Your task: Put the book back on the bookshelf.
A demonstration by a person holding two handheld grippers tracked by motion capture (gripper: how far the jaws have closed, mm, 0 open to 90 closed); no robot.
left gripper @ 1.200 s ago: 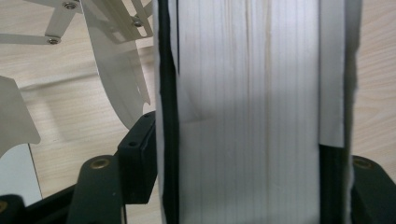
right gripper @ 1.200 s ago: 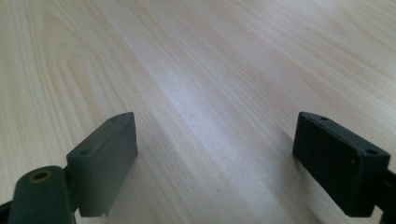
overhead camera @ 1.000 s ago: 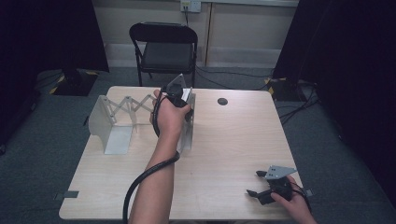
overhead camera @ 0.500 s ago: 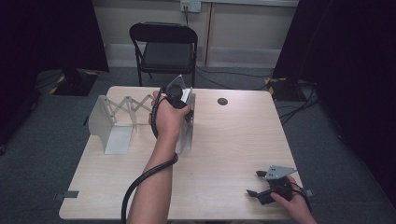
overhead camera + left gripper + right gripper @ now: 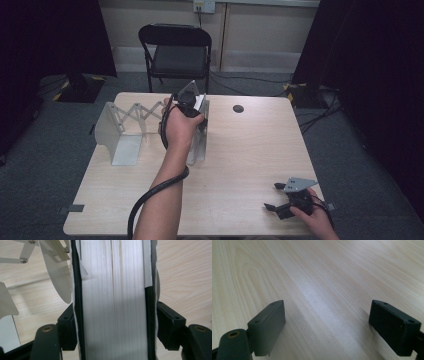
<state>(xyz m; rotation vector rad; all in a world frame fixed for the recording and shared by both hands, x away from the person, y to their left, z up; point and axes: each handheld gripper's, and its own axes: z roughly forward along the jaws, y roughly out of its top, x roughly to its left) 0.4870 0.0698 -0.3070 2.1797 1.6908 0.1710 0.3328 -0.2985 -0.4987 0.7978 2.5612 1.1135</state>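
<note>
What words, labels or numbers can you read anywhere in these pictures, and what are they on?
None can be read. The book between the left gripper's jaws shows only its blank page edges, the metal bookend rack and the table are unmarked, and the wall outlet is too small to tell.

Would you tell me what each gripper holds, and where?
Left gripper, jaws just opening, flanks a book by its covers, seemingly without pressing; right gripper holds nothing.

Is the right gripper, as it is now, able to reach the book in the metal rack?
Probably yes. The right gripper sits open at the table's near corner, with bare tabletop toward the book. But the left gripper already straddles that book from above.
</note>
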